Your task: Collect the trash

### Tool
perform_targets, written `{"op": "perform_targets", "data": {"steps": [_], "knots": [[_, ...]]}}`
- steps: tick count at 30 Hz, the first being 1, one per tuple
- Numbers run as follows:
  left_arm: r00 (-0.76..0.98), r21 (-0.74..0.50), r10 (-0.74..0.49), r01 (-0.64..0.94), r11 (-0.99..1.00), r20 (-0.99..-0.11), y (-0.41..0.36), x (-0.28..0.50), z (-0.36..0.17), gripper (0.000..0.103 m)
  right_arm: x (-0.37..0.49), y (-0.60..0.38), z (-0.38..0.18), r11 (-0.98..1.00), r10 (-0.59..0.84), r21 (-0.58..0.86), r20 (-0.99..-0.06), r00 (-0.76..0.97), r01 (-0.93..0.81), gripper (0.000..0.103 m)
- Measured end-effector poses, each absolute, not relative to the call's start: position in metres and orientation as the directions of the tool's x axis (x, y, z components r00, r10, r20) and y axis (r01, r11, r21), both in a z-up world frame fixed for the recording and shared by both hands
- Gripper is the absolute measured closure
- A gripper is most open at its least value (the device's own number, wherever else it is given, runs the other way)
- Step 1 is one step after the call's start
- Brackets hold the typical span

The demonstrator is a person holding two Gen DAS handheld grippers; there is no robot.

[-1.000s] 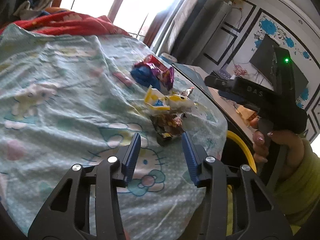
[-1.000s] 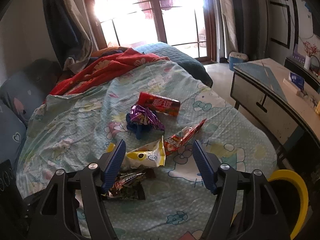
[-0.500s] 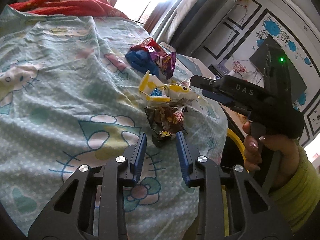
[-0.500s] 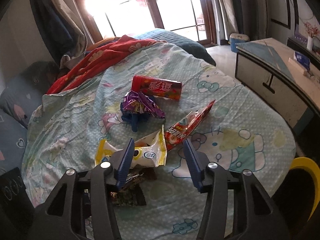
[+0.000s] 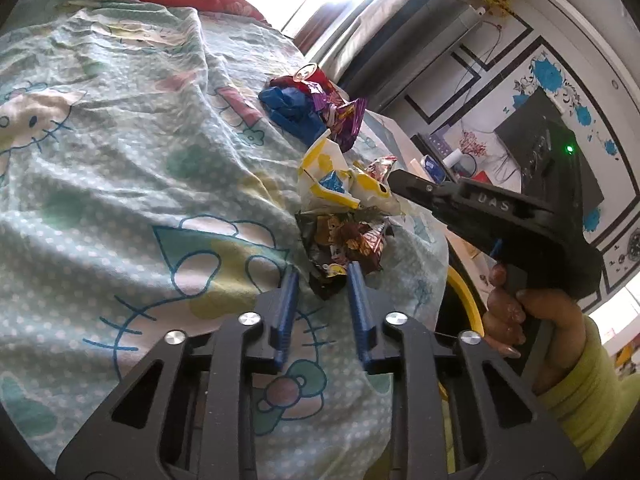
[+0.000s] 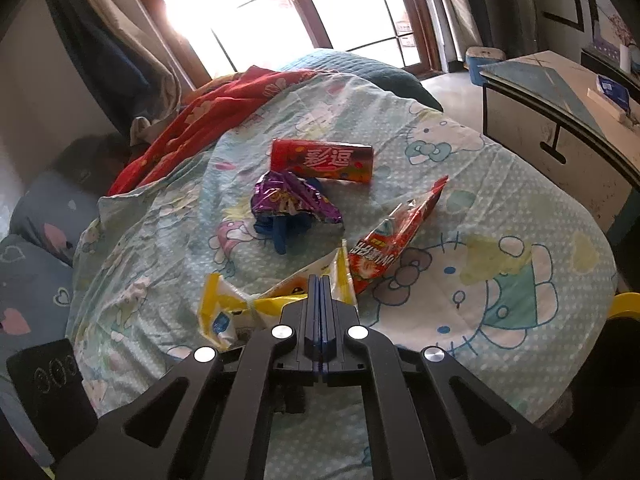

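A: We start at the left. Left gripper [image 5: 322, 276]: its jaws have just been closing, a narrow gap is left, and the dark crumpled wrapper [image 5: 344, 240] has its lower corner between the blue fingers [image 5: 287, 296]. We can't tell whether the pads actually press on it.

B: Agreed. The wrapper spreads from the fingertips up toward 12 and 1 o'clock, lying on the cartoon-print sheet [image 5: 120, 184].

A: At 12 o'clock beyond it, touching it, we have the yellow-and-white wrapper [image 5: 332, 184]. Further on at 12, the purple wrapper [image 5: 340, 116] over a blue crumpled bag [image 5: 288, 112], with the end of the red tube [image 5: 308, 74] behind.

B: At 2 o'clock of the left tongs we see the right gripper's black body, in a hand [image 5: 516, 312] with a yellow-green sleeve [image 5: 592, 392].

A: Now the right wrist view. Right gripper [image 6: 323, 280]: jaws fully together, pinching the yellow-and-white wrapper [image 6: 240, 308] near its upper edge.

B: That wrapper spreads from the tips toward 9 o'clock. Red torn packet [image 6: 394, 240] at 1 o'clock, just beside the tips.

A: Purple wrapper [image 6: 292, 200] at 11 o'clock, blue bag [image 6: 280, 232] under it, red tube [image 6: 322, 160] at 12 o'clock, further off.

B: Red blanket [image 6: 208, 128] far at 10 o'clock, and a yellow rim [image 6: 626, 306] at the bed's edge, 3 o'clock.
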State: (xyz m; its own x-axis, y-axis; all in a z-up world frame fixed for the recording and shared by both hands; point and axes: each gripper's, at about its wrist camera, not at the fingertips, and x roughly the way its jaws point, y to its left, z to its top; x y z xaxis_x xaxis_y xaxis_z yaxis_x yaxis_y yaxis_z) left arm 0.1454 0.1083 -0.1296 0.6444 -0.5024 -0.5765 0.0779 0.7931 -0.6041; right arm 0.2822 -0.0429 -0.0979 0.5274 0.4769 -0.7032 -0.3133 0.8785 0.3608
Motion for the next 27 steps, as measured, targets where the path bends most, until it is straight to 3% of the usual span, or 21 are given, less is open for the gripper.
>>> {"op": "perform_targets", "data": {"steps": [5,14,16,18,20,23,26,27], "knots": [[0.643,-0.606,-0.51,0.088,0.791,-0.572,0.107,0.144,-0.129,0.1,0.273,-0.04,-0.091,0.876,0.479,0.337,-0.686,0.547,-0.345,0.102],[0.691,-0.562,-0.462,0.096,0.821,-0.556,0.12,0.132,-0.109,0.103,0.282,-0.059,-0.09,0.876,0.481,0.398,-0.68,0.553,-0.273,0.101],[0.707,-0.549,-0.445,0.095,0.83,-0.55,0.125,0.13,-0.103,0.103,0.286,-0.058,-0.093,0.876,0.48,0.402,-0.692,0.539,-0.266,0.082],[0.726,-0.534,-0.421,0.087,0.841,-0.544,0.132,0.125,-0.096,0.103,0.288,-0.058,-0.098,0.874,0.483,0.418,-0.698,0.528,-0.247,0.071],[0.742,-0.53,-0.404,0.078,0.844,-0.535,0.139,0.121,-0.091,0.103,0.29,-0.056,-0.106,0.867,0.495,0.441,-0.714,0.495,-0.231,0.071],[0.771,-0.533,-0.38,0.063,0.844,-0.511,0.152,0.115,-0.079,0.103,0.292,-0.053,-0.117,0.841,0.537,0.496,-0.722,0.437,-0.214,0.061],[0.797,-0.539,-0.361,0.053,0.841,-0.484,0.164,0.109,-0.068,0.103,0.291,-0.051,-0.118,0.832,0.55,0.51,-0.712,0.437,-0.217,0.062],[0.801,-0.541,-0.358,0.052,0.839,-0.479,0.166,0.109,-0.065,0.103,0.29,-0.05,-0.117,0.832,0.551,0.507,-0.71,0.438,-0.225,0.067]]}}
